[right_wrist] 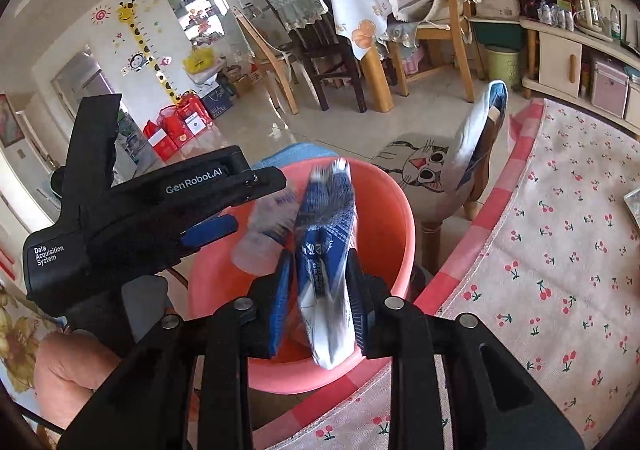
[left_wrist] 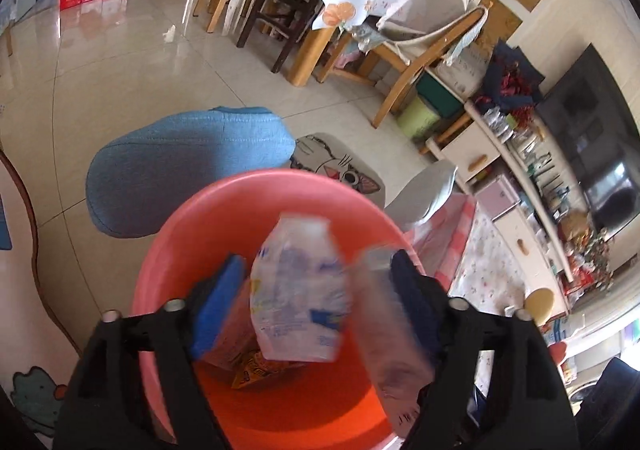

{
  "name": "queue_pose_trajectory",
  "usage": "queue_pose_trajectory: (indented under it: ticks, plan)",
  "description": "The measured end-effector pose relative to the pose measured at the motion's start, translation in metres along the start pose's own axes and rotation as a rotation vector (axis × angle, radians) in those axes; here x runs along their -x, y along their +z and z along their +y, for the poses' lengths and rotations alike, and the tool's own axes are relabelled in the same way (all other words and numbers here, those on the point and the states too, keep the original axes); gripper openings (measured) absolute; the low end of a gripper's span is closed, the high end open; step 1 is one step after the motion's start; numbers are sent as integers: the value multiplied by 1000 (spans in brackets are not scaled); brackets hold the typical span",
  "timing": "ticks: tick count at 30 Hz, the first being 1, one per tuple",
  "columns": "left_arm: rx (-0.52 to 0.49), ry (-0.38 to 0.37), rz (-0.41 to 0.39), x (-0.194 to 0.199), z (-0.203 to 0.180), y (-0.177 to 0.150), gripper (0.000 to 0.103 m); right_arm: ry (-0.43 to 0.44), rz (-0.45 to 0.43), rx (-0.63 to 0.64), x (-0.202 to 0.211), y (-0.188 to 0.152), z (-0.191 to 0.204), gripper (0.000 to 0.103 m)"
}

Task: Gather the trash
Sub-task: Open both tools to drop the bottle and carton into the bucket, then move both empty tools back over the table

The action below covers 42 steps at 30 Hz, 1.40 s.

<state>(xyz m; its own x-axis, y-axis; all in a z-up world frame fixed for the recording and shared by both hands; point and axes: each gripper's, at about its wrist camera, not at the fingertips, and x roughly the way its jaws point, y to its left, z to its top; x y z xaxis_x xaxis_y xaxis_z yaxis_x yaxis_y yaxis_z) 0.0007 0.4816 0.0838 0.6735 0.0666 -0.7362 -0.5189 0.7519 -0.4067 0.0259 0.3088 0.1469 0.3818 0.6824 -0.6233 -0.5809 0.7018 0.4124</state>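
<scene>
We look down into a pink bucket [left_wrist: 168, 250] that stands on the floor beside the worktop [right_wrist: 560, 230], which is covered with a cherry-print cloth. A yellow snack packet [left_wrist: 256, 372] already lies at the bottom of the bucket. Close around it are a blue cushion [left_wrist: 188, 166], a stool with a cat face [right_wrist: 420, 166] and a chair with a pale padded back [right_wrist: 476, 142]; farther off stand wooden dining chairs [right_wrist: 448, 22] and a low cabinet [right_wrist: 560, 54]. Nothing blocks the bucket's mouth except the two tools themselves.

Our left claw [left_wrist: 316, 290] points steeply down over the bucket with its blue pads spread wide. A clear, blue-printed plastic wrapper [left_wrist: 300, 290] is blurred between them, and we see neither pad pressing on it. A second, cloudy wrapper [left_wrist: 384, 314] lies blurred against the right-hand pad.

Our right claw [right_wrist: 320, 298] also slants down over the near rim, jaws parted a little, with a blue and white packet [right_wrist: 328, 250] standing up between the pads; whether they touch its sides we cannot tell. From this side the left tool crosses the bucket from the left. A hand [right_wrist: 72, 370] shows at the lower left edge.
</scene>
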Motion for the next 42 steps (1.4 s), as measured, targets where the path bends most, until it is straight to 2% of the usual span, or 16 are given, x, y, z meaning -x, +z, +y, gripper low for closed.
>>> queue_pose_trajectory:
  ticks: [1,2,3,5,8,11,14,18,28,32,37,42]
  plan:
    - [-6,2,-6,0,-1,0,80,-13,-12,-13,3,-1,-3,54]
    - [-11,6,-16,2,-2,-3,81,-20,-27,-24,7,-3,-6,69]
    - [-20,15,-34,4,-3,-3,83,-28,-38,-31,13,-5,-10,71]
    - [-39,27,-70,8,-8,-6,84,-66,-52,-32,23,-9,-16,73]
    - [-77,-3,-130,16,-18,-10,87,-143,-80,-10,41,-17,-21,81]
    - [-128,-61,-194,23,-34,-16,88,-210,-93,20,57,-28,-25,84]
    - [-222,-78,-247,30,-54,-25,88,-256,-99,46,70,-37,-29,85]
    - [-300,-106,-283,35,-75,-36,88,-313,-112,95,83,-48,-35,86]
    - [-391,-172,-271,44,-105,-57,88,-431,-193,174,127,-73,-39,90]
    - [-425,-172,-233,41,-120,-68,88,-474,-237,184,151,-81,-39,90]
    - [-526,-157,-178,41,-144,-92,88,-531,-289,188,183,-93,-42,92]
    - [-606,-189,-155,47,-162,-120,88,-597,-319,190,208,-107,-48,94]
